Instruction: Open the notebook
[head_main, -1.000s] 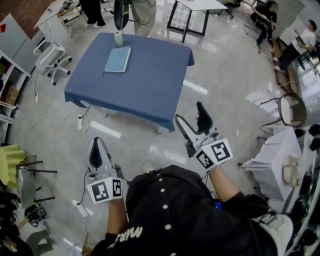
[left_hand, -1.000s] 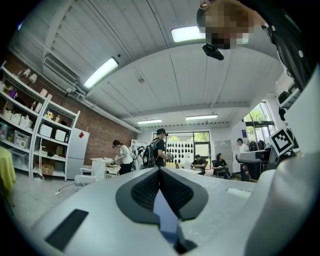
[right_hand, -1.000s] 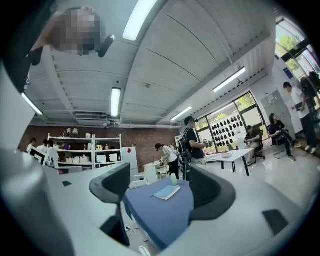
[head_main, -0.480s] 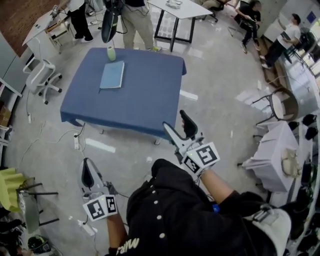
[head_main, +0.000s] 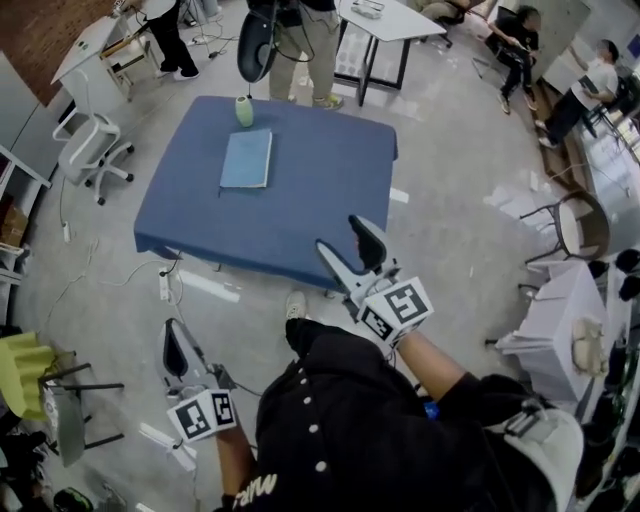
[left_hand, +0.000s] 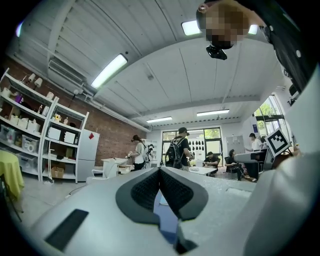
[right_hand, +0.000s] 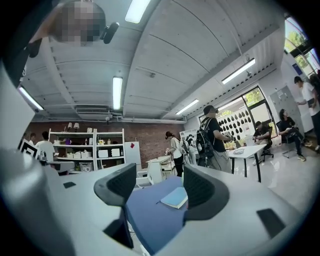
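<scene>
A closed light-blue notebook (head_main: 247, 158) lies flat on the far left part of a table under a blue cloth (head_main: 300, 200), next to a small green cup (head_main: 243, 110). My right gripper (head_main: 345, 241) hovers over the table's near edge, well short of the notebook. Its jaws are closing but still wide, with nothing between them. In the right gripper view, the notebook (right_hand: 175, 198) shows between the pads of that gripper (right_hand: 160, 185). My left gripper (head_main: 178, 335) is low over the floor, left of the person's body, and its pads (left_hand: 150, 190) meet.
A white office chair (head_main: 95, 155) stands left of the table. People (head_main: 320, 30) and a white table (head_main: 390, 15) are beyond its far side. A power strip (head_main: 163, 285) lies on the floor by the near left corner. A round chair (head_main: 575, 225) is at the right.
Both grippers have come forward toward the table. The right one, earlier over the floor, now reaches the table's near edge. Its jaws look slightly narrower.
</scene>
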